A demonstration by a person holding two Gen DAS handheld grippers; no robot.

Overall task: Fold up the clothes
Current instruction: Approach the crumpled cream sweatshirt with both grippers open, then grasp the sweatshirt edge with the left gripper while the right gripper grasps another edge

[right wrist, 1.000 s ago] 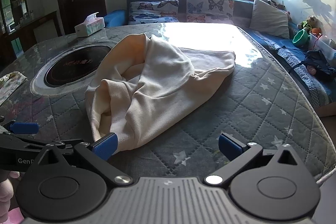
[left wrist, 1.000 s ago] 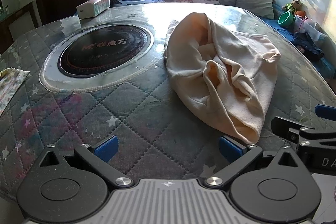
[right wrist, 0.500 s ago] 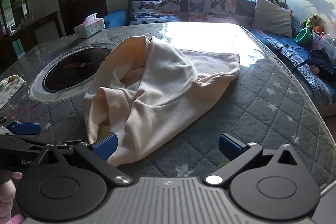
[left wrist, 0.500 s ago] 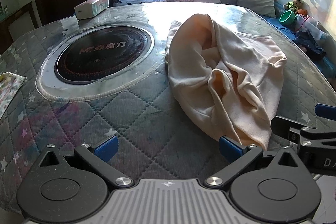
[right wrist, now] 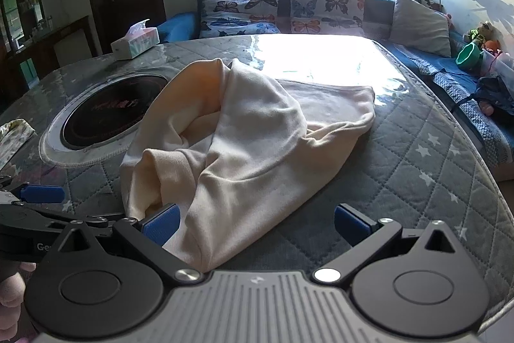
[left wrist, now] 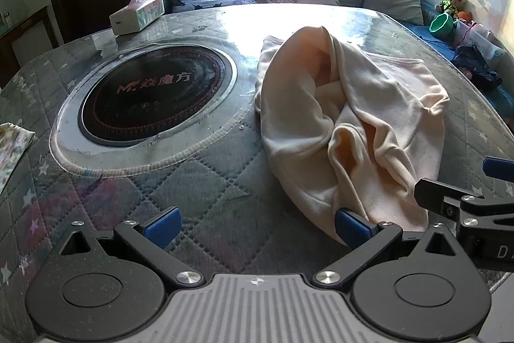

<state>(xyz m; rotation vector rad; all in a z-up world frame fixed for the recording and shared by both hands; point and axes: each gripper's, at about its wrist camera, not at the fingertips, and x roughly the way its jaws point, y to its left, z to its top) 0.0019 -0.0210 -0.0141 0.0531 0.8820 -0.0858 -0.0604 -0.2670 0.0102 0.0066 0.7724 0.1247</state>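
Both jaws gape: the left hand-held gripper (left wrist: 257,225) and right hand-held gripper (right wrist: 255,222) flank the crumpled cream garment's (right wrist: 244,147) near hem on the table (right wrist: 417,169).

One garment (left wrist: 347,124) lies on one table (left wrist: 205,182). One hob (left wrist: 154,95) is set in the table, and one tissue box (left wrist: 136,12) stands on it. Two butterfly cushions (right wrist: 326,12) and one grey pillow (right wrist: 420,24) line the sofa. Two grippers (right wrist: 253,221) show, both spread wide.

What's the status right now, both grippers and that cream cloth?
Left hand-held gripper open, right hand-held gripper open, both at near edge of cream garment. Garment crumpled, unfolded, on quilted table. Nothing in the way.
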